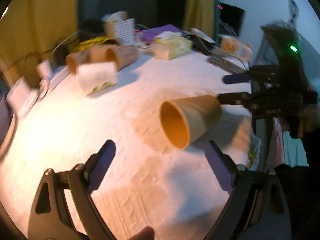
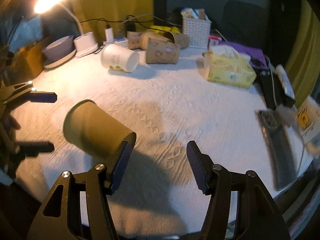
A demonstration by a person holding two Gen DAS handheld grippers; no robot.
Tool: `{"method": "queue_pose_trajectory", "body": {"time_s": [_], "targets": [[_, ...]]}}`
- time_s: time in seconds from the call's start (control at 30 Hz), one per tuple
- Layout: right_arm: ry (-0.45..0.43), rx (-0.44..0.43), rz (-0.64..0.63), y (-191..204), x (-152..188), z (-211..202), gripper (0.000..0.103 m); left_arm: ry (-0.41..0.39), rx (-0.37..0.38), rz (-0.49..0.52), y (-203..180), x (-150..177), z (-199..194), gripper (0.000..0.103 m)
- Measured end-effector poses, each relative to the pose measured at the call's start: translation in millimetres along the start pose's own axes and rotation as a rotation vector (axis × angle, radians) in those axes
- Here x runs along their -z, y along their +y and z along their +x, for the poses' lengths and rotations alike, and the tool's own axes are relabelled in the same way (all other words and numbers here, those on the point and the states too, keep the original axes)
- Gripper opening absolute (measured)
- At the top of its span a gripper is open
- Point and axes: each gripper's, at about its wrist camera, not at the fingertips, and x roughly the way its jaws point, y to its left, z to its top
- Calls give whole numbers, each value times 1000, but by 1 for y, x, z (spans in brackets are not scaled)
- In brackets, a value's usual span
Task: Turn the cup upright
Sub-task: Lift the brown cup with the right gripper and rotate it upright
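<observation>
Tan paper cup (image 1: 190, 120) lies on its side mid-tablecloth (image 1: 140, 190), toward the right edge. Our left gripper (image 1: 160, 160) and right gripper (image 2: 158, 164) gape empty; we should pinch its wall, then tilt it up.

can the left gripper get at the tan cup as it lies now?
Probably yes. The left gripper is open and faces the mouth of the tan cup, which lies on its side on the white cloth. Nothing sits between them. The right gripper is open at the cup's base end.
</observation>
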Motion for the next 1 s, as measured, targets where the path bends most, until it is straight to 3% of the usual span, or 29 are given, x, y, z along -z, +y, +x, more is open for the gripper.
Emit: {"method": "queue_pose_trajectory", "body": {"time_s": [0.3,0.37,0.67,0.9,0.93,1.0], "targets": [[67,-56,-231,51,-9,-10,65,-72,-5,-230,42,26,-13,92],[85,-61,-295,63,-8,-8,75,-78,-3,-248,46,26,-13,92],[160,-13,-624,124,-13,22,75,-106,-6,-281,57,35,-19,92],[253,-2,-704,138,-21,56,74,-112,5,-308,63,35,-19,92],[270,-3,-708,137,-22,61,66,-111,5,-310,64,35,-19,92],[273,-20,-696,135,-26,63,66,-106,4,-315,65,35,-18,92]]}}
